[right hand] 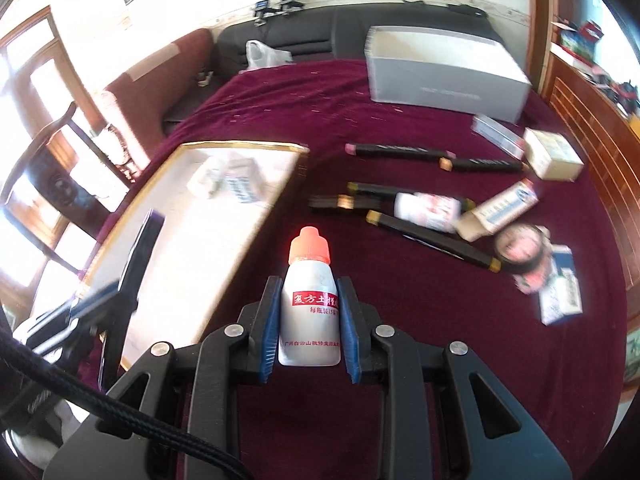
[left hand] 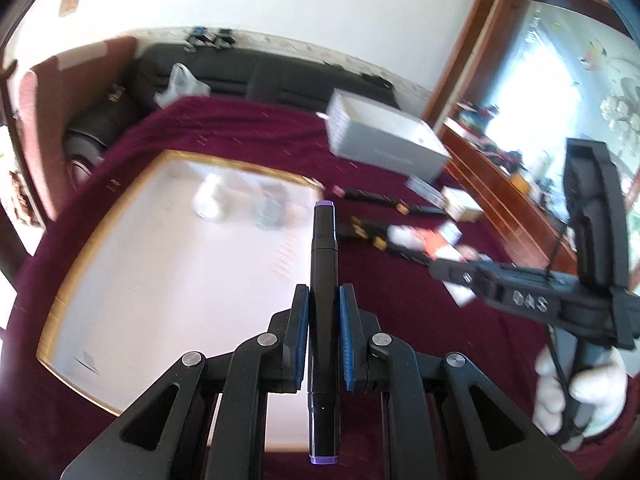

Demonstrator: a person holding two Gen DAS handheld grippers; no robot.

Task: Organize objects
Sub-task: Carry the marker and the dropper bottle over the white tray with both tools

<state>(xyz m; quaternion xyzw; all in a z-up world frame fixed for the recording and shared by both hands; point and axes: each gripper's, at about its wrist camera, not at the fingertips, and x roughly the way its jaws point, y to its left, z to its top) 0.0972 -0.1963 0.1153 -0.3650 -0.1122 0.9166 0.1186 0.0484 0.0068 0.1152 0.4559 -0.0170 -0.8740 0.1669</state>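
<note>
My left gripper (left hand: 324,292) is shut on a black marker with purple ends (left hand: 323,256), held above the near edge of a gold-rimmed white tray (left hand: 132,272). My right gripper (right hand: 308,284) is shut on a small white bottle with an orange cap (right hand: 310,300), held above the maroon cloth just right of the tray (right hand: 168,248). The tray holds a white bottle (right hand: 206,178) and a small box (right hand: 242,184). Several black markers (right hand: 400,150) lie on the cloth beyond. The right gripper also shows in the left wrist view (left hand: 520,292).
A grey box (right hand: 444,68) stands at the far side of the cloth. Small medicine boxes (right hand: 554,154), a white bottle (right hand: 426,206), a round tin (right hand: 518,248) and blue-white boxes (right hand: 560,296) lie scattered at the right. A dark sofa (right hand: 304,28) stands behind.
</note>
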